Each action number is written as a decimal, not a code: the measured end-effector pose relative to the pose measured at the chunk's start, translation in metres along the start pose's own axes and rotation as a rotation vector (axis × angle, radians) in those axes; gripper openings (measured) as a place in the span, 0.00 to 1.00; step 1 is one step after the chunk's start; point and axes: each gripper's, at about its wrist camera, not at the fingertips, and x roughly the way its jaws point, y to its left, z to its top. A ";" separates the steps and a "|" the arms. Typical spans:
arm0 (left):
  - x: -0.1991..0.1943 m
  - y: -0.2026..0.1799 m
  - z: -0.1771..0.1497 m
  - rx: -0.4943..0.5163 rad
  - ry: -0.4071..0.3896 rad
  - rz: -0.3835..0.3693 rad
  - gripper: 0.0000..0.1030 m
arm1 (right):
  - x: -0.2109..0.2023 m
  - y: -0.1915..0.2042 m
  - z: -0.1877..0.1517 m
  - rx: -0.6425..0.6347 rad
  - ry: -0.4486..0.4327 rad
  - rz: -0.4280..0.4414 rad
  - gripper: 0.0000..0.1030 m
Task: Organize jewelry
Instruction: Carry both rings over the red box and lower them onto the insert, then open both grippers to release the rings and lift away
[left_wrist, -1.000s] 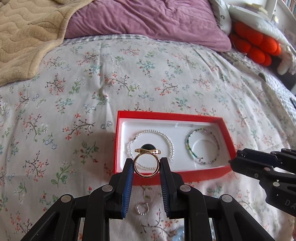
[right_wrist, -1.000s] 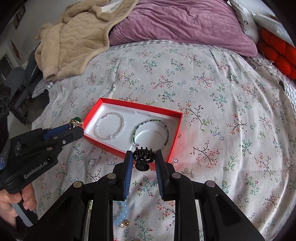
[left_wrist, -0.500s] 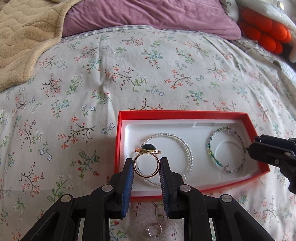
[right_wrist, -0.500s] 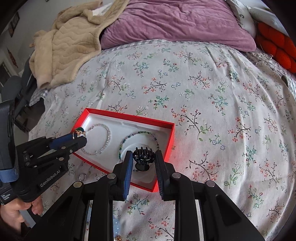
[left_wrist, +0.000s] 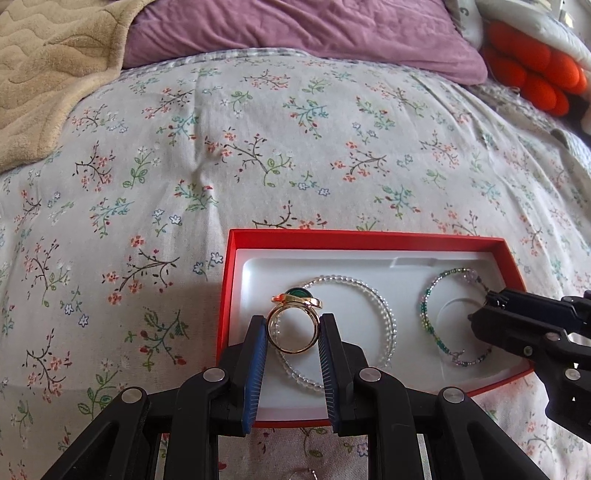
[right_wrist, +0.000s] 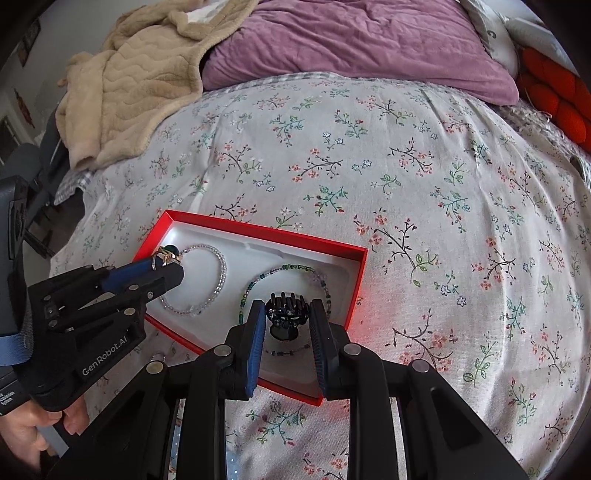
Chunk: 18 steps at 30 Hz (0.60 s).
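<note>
The black hair claw (right_wrist: 284, 314) hides part of the green beaded bracelet (right_wrist: 255, 282), and the left gripper (left_wrist: 293, 334) covers the near side of the clear beaded bracelet (left_wrist: 373, 299). A small silver ring (left_wrist: 303, 474) on the floral bedsheet (left_wrist: 258, 147) is cut off at the lower edge.

The left gripper is closed on the gold ring (left_wrist: 293, 332), a round shiny band with a dark green stone, held upright over the left part of the red box (left_wrist: 369, 236). The right gripper (right_wrist: 286, 317) is closed on the toothed plastic hair claw above the right part of the box. The box has a smooth white moulded insert (left_wrist: 332, 266).
</note>
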 end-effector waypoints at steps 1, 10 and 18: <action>-0.001 -0.001 0.000 0.001 -0.001 0.002 0.22 | 0.000 0.000 0.000 0.002 0.001 0.000 0.26; -0.018 -0.001 0.001 0.002 -0.022 0.016 0.40 | -0.011 0.000 -0.001 0.011 0.000 0.018 0.44; -0.045 0.003 -0.006 -0.024 -0.030 0.024 0.52 | -0.032 -0.002 -0.008 0.022 -0.002 0.005 0.58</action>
